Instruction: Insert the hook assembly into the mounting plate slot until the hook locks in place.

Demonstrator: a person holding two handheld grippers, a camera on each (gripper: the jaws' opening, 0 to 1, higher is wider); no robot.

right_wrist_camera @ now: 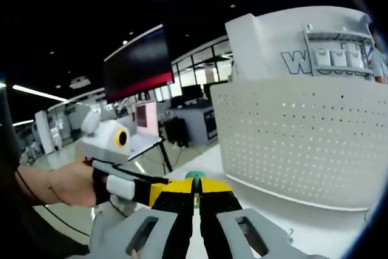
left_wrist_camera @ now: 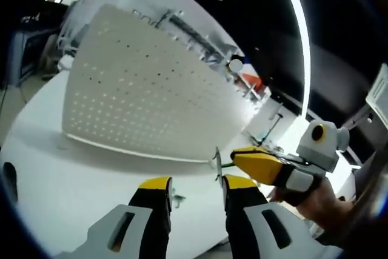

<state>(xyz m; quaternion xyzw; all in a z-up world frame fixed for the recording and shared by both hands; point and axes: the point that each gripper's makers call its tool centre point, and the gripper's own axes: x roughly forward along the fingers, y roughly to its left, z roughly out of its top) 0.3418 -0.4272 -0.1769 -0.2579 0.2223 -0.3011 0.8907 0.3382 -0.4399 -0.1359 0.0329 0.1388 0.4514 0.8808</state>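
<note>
While your right gripper point(right_wrist_camera: 196, 201) is pinching the green-tipped hook point(left_wrist_camera: 217, 163) just beside the pegboard's point(left_wrist_camera: 151, 98) lower corner, your left gripper point(left_wrist_camera: 195, 187) is hanging spread; you are needing alignment with a hole.

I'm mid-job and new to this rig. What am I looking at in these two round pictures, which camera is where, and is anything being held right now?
There is no robot arm: a person holds a two-jaw gripper in each hand, and each gripper carries a fisheye camera looking along its own jaws. In the left gripper view, the left gripper rises from the bottom, jaws apart and empty. In the right gripper view, the right gripper has its jaws closed on the small hook assembly, a metal piece with a green part. A white perforated mounting plate stands upright on the white table, ahead of both grippers. The hook is near the plate's lower edge, not yet inserted.
</note>
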